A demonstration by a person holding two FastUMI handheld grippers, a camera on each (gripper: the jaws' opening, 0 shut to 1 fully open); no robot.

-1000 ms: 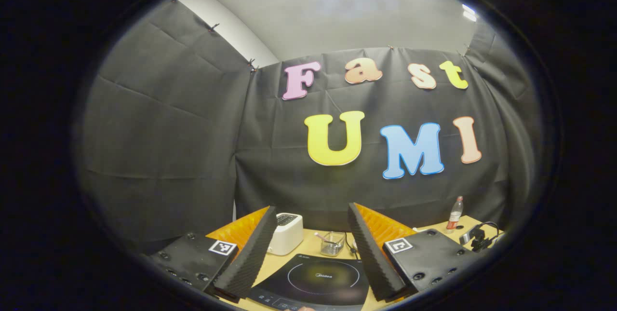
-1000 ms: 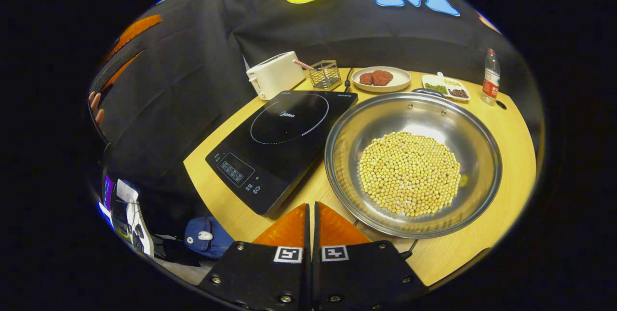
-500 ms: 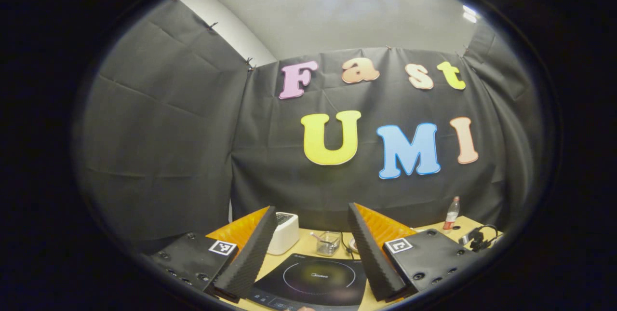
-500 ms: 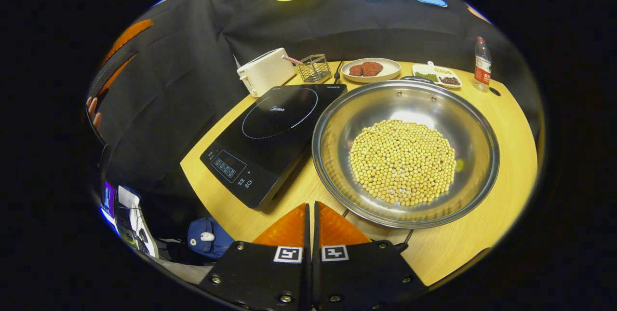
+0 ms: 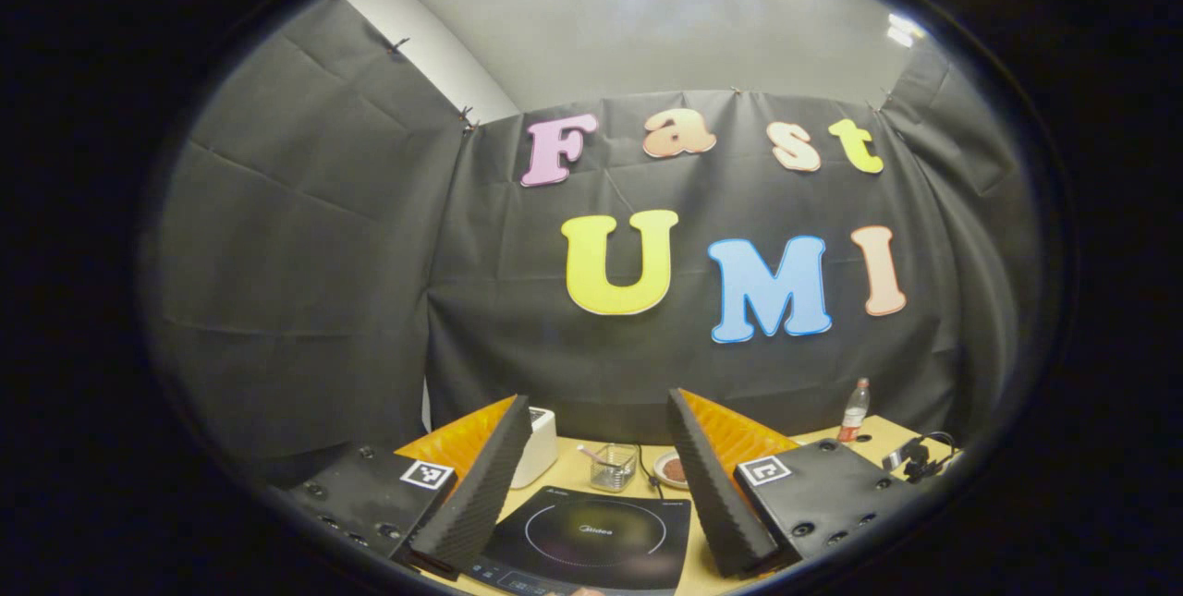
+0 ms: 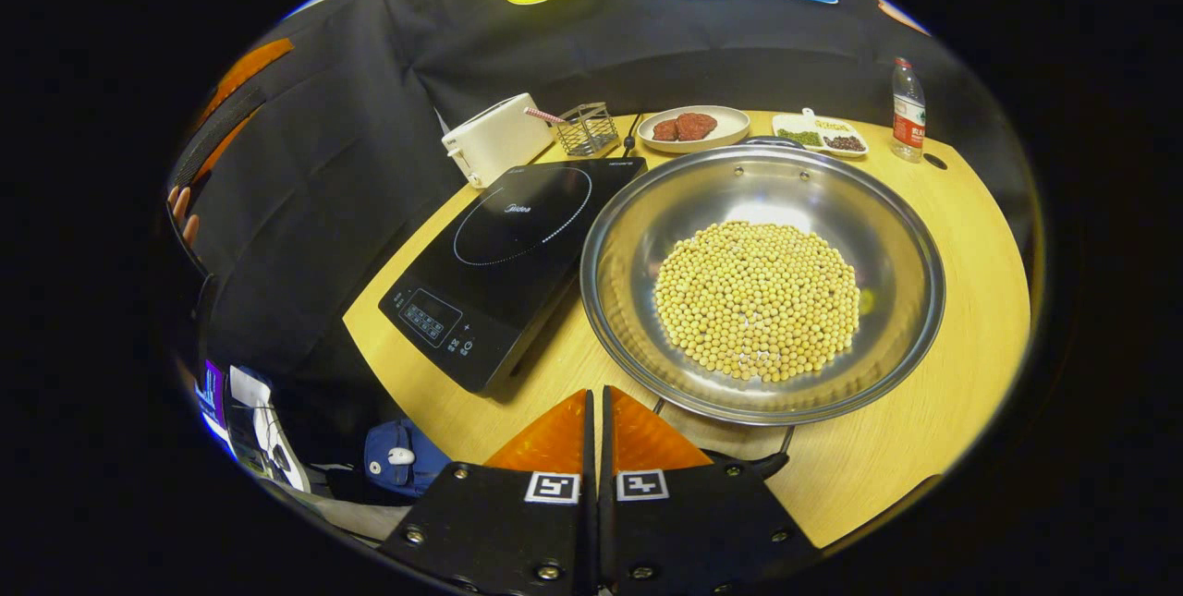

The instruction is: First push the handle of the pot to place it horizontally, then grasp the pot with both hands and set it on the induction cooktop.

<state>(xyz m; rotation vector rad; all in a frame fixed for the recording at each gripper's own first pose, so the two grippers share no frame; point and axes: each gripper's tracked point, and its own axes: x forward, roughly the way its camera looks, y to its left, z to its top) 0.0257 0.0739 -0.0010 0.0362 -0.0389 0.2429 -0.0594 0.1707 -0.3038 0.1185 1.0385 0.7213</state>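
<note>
The right gripper [image 6: 596, 411] has its two fingers pressed flat together with nothing between them. It hangs over the near edge of the tabletop [image 6: 961, 263]. Just past its tips is the pot's dark handle [image 6: 749, 464], sticking out from under the near rim of the pot [image 6: 896, 236]. I cannot tell if the tips touch the handle.

The pot is wide, shiny and shallow, and it sits on the right half of the tabletop. A round heap of yellow beans [image 6: 758, 300] lies in the middle of it.

The black induction cooktop [image 6: 508, 254] lies flat just to the left of the pot, near the left edge. Its buttons face the near edge.

Along the far edge stand a white toaster [image 6: 494, 136], a little wire basket [image 6: 589, 127], a plate with brown patties [image 6: 689, 127], a small white dish [image 6: 821, 132] and a bottle [image 6: 908, 106] near the far right corner.

The left gripper [image 5: 599, 476] has its fingers spread wide apart, and they hold nothing. It is up above the near edge and points at the far wall. The cooktop [image 5: 591, 536] shows between its fingers.
</note>
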